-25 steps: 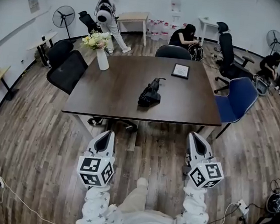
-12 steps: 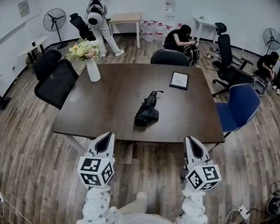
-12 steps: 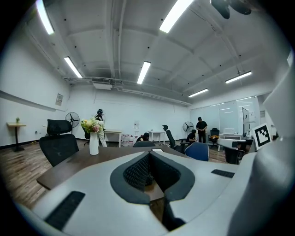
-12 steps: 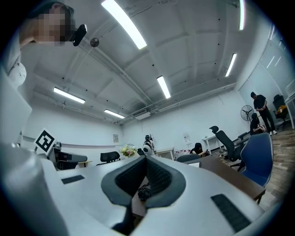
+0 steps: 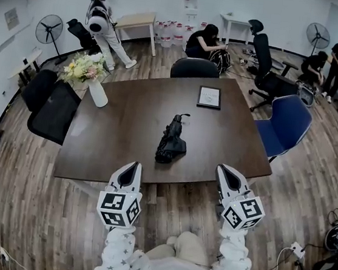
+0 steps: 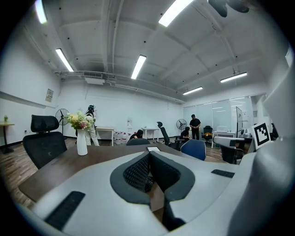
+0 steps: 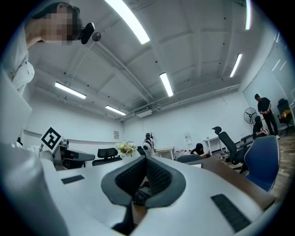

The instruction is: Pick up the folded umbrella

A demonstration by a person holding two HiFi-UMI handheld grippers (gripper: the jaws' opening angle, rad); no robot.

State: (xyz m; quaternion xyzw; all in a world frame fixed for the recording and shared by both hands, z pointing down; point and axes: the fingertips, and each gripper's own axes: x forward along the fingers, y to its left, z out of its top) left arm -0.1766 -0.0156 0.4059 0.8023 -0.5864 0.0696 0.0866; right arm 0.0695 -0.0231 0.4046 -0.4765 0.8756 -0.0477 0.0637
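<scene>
The folded black umbrella lies on the dark wooden table, near its middle and a little toward the front edge. My left gripper is shut and empty, level with the table's near edge and to the umbrella's lower left. My right gripper is also shut and empty at the near edge, to the umbrella's lower right. Both are well short of the umbrella. In the left gripper view the jaws meet at their tips. A dark piece of the umbrella shows low between the jaws in the right gripper view.
A white vase of flowers stands at the table's far left, a flat tablet at the far side. A blue chair is at the right, black chairs at the left and back. People and fans are at the room's far end.
The table and umbrella have drawn nearer in the head view. Both grippers have moved forward from over the floor to the table's near edge, still shut.
</scene>
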